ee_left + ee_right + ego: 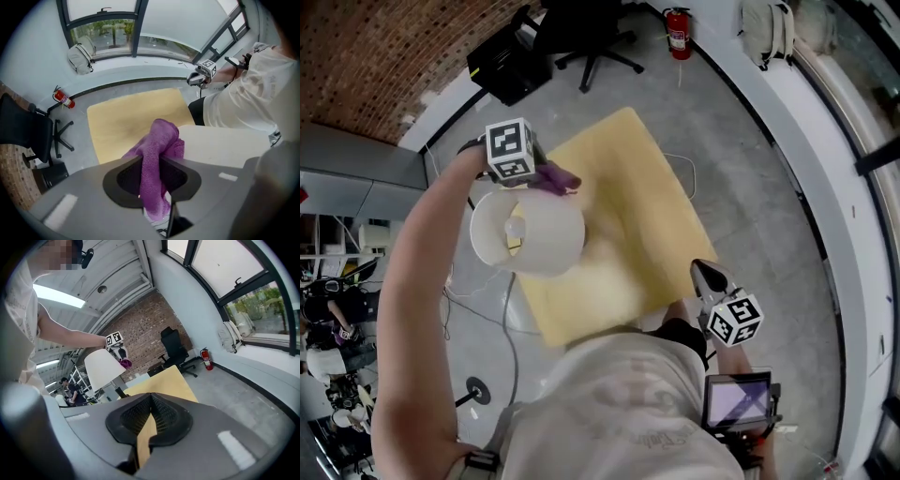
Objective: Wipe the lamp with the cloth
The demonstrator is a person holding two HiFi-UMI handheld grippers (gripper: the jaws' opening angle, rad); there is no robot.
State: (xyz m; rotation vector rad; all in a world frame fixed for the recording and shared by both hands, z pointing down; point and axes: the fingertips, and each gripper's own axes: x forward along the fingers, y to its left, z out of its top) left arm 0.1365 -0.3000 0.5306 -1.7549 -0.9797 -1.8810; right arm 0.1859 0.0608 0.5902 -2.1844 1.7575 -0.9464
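A white lamp shade (530, 232) stands over the left edge of the yellow table (623, 216). My left gripper (546, 173) points down at the shade's far rim, shut on a purple cloth (555, 177). In the left gripper view the cloth (157, 150) bulges out between the jaws, its tip against the white shade (225, 145). My right gripper (711, 279) hovers off the table's near right edge, away from the lamp, shut with nothing in it. In the right gripper view the lamp (103, 369) and cloth (125, 363) show far off beyond the gripper (151, 397).
A black office chair (581, 37), a red fire extinguisher (677, 33) and a backpack (769, 28) stand by the far wall. Cables (487, 309) run over the floor left of the table. A small screen (736, 401) sits at my right hip.
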